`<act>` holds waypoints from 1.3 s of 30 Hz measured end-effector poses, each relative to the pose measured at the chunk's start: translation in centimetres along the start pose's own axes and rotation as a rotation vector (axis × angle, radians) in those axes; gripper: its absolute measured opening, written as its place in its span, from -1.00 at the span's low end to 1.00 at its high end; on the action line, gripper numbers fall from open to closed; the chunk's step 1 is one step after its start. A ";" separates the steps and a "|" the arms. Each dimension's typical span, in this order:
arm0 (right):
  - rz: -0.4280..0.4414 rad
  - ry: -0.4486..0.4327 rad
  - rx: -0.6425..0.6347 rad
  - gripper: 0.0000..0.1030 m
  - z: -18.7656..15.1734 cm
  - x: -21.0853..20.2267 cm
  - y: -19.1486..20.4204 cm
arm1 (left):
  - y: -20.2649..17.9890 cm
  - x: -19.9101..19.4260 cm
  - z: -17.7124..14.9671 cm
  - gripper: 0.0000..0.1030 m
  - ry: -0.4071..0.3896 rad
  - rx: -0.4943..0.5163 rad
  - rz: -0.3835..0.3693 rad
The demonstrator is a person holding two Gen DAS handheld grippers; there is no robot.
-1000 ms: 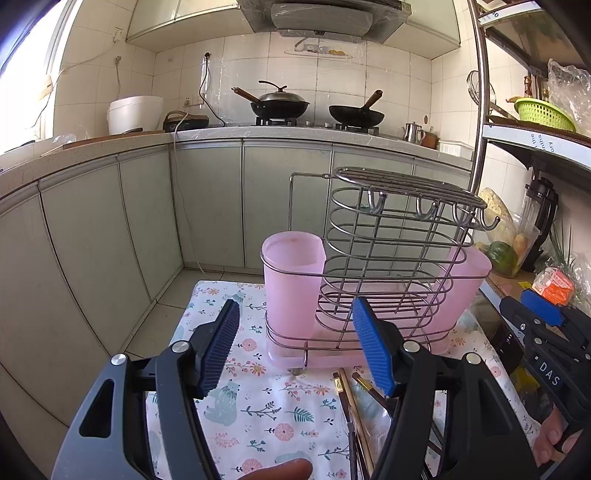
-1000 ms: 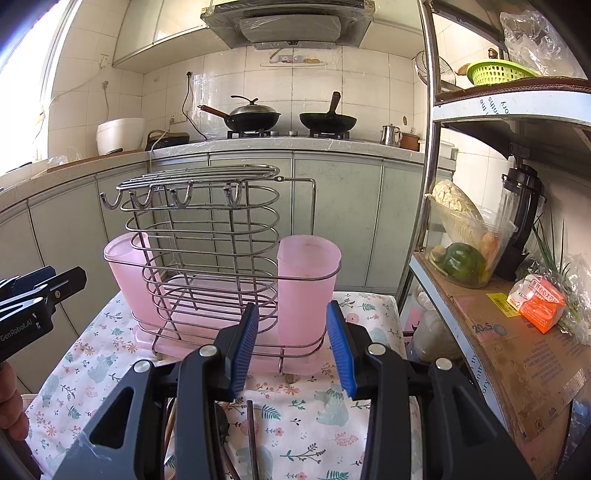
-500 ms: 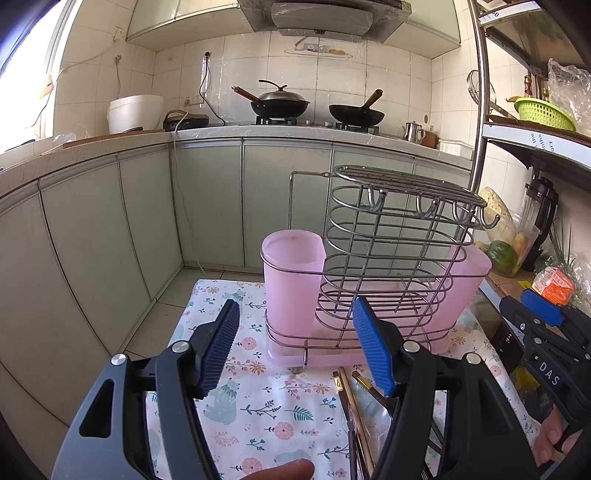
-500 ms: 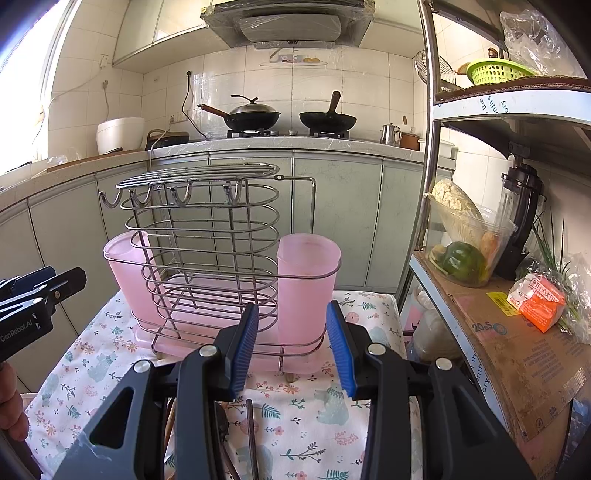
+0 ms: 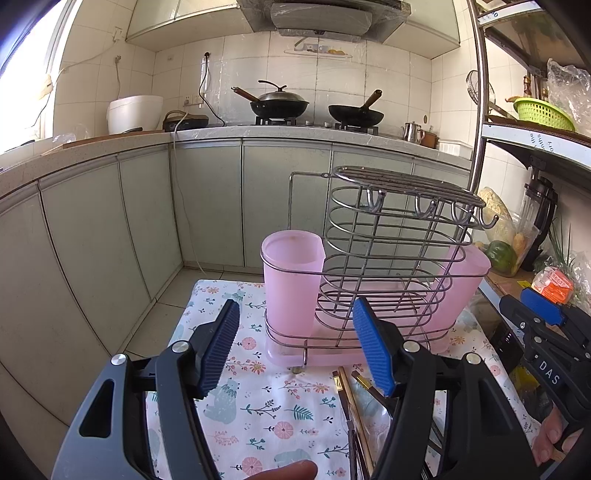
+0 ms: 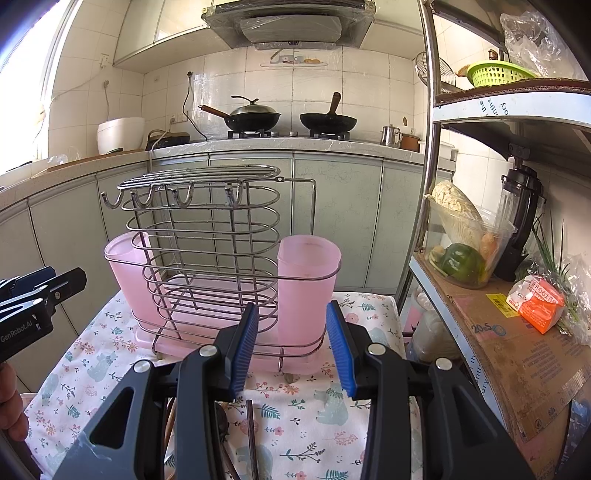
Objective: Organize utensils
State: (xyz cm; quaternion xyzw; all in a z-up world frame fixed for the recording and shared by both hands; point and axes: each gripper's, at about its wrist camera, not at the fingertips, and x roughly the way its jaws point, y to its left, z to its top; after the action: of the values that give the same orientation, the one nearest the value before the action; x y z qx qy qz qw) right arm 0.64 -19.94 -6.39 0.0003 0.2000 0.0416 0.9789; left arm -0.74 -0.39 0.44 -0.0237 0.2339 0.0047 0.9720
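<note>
Nothing's been picked up yet; the left gripper [image 5: 295, 347] and right gripper [image 6: 291, 347] are both held with jaws apart and empty. The chopsticks [image 5: 351, 402] are lying on the floral cloth [image 5: 266, 406] just in front of the wire rack [image 5: 388, 258]; probably best if one is pinched near its middle and kept steep, so it can be dropped cleanly into a pink cup [image 5: 291, 280].

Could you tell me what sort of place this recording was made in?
A home kitchen, most likely: two woks sit on a gas hob under a range hood, and a rice cooker stands on the tiled counter.
</note>
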 end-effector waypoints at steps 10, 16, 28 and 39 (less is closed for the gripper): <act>0.000 -0.005 -0.002 -0.27 0.2 -0.3 0.1 | 0.0 0.0 -0.1 0.25 -0.001 0.003 -0.001; 0.000 -0.007 -0.003 -0.27 0.2 -0.4 0.1 | 0.0 -0.1 0.0 0.25 -0.001 0.003 -0.002; 0.002 -0.004 -0.008 -0.27 0.3 -0.5 0.1 | -0.2 -0.2 0.0 0.25 0.010 0.012 -0.008; 0.004 0.006 -0.013 -0.27 0.0 -0.4 0.1 | -0.2 0.2 -0.4 0.25 0.031 0.019 -0.013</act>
State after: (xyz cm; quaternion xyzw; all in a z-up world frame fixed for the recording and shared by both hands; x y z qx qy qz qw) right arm 0.29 -19.86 -6.23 -0.0061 0.2029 0.0447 0.9782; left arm -0.74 -0.58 0.02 -0.0159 0.2487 -0.0041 0.9684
